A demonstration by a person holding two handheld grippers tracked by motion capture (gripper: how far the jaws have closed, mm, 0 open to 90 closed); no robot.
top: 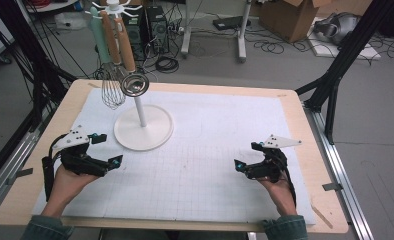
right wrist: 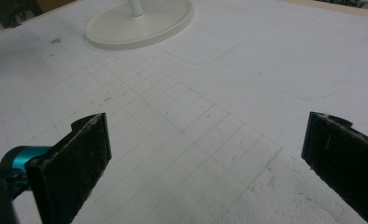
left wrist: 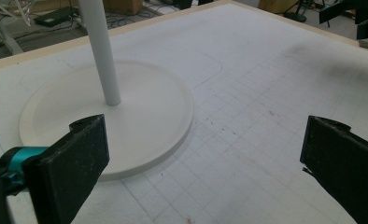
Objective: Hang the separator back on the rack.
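A white utensil stand with a round base and a thin pole stands on the left half of the white gridded mat. From its top hang a wire whisk, a small metal strainer and a pale green-handled tool. My left gripper rests open just left of the base, with nothing between its jaws. Through the left gripper I see the base close ahead. My right gripper is open and empty at the mat's right side. Beyond the right gripper lies the base.
The mat lies on a wooden table. Black frame posts stand at both back corners. Past the far edge the floor holds cables, computer cases and a cardboard box.
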